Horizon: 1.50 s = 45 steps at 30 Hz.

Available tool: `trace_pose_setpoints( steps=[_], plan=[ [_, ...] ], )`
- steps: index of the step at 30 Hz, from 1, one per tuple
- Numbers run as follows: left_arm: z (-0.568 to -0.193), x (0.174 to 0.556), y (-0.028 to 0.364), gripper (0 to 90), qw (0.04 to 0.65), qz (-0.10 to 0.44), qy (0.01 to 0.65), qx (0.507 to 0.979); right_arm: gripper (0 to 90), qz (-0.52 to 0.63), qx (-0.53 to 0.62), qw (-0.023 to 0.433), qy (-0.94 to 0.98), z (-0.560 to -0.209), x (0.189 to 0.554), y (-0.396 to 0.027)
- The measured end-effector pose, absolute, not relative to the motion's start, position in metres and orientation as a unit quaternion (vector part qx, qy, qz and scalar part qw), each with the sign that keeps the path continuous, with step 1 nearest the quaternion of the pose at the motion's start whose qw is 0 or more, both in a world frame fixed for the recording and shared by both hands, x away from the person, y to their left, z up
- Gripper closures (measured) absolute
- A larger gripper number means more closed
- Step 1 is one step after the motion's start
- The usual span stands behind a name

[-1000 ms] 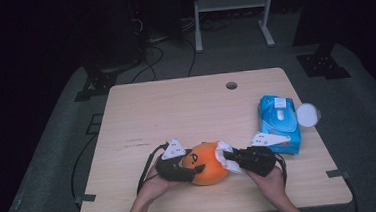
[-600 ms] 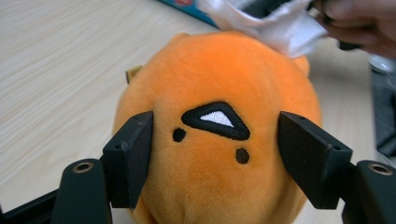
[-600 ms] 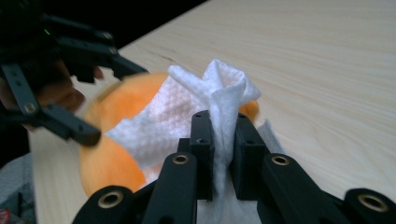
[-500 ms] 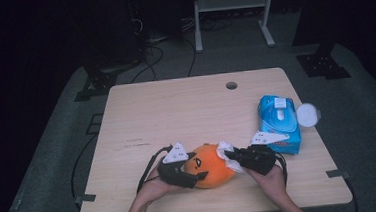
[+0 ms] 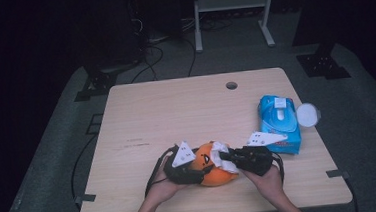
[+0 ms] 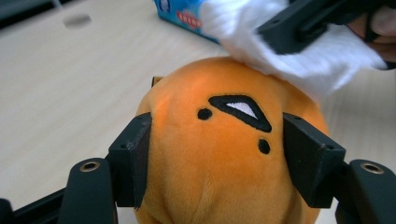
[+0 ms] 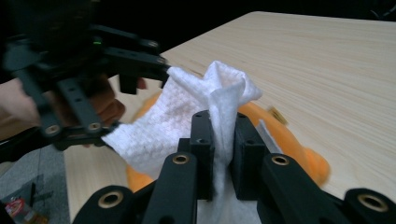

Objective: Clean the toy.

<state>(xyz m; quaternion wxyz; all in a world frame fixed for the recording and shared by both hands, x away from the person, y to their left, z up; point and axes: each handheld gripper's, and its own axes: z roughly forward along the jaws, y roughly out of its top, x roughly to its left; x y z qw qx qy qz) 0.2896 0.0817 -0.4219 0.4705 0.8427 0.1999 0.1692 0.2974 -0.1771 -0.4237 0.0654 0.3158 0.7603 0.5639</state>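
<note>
Orange plush toy (image 6: 219, 154) sits at desk (image 5: 176, 112) near edge, braced for wiping. Left hand-held gripper (image 6: 217, 149), jaws just closing, clamps its 2 sides. Right hand-held gripper (image 7: 219, 140) pinches white wipe (image 7: 187, 116), pressed onto toy's top

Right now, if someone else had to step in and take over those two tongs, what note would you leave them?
Left tongs: jaws on either side of the orange plush toy, having just been closing; they steady it near the table's front edge.
Right tongs: shut on the white wipe, which is pressed on the top of the toy.
Blue wipe pack lies at the table's right, its round lid open.
Done: wipe taken, toy steadied, wiping under way.
Left: probably finish wiping the toy's other sides, then put the wipe and toy down. How much is already clean I can't tell.
</note>
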Motion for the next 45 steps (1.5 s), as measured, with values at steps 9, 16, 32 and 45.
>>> trace_pose_setpoints(
  steps=[9, 16, 32, 45],
  plan=[
    [-0.423, 0.290, 0.084, 20.8, 0.469, 0.139, 0.182, 0.853, 80.0, 0.549, 0.319, 0.077, 0.769, -0.425, 0.297, -0.179],
    [-0.428, 0.293, 0.085, 26.0, 0.464, 0.128, 0.220, 0.848, 80.1, 0.534, 0.310, 0.084, 0.782, -0.427, 0.294, -0.171],
    [-0.426, 0.290, 0.077, 24.7, 0.468, 0.139, 0.223, 0.843, 80.3, 0.533, 0.321, 0.094, 0.777, -0.424, 0.294, -0.171],
    [-0.422, 0.283, 0.069, 24.4, 0.469, 0.140, 0.199, 0.849, 80.3, 0.541, 0.303, 0.097, 0.779, -0.419, 0.288, -0.163]
  ],
)
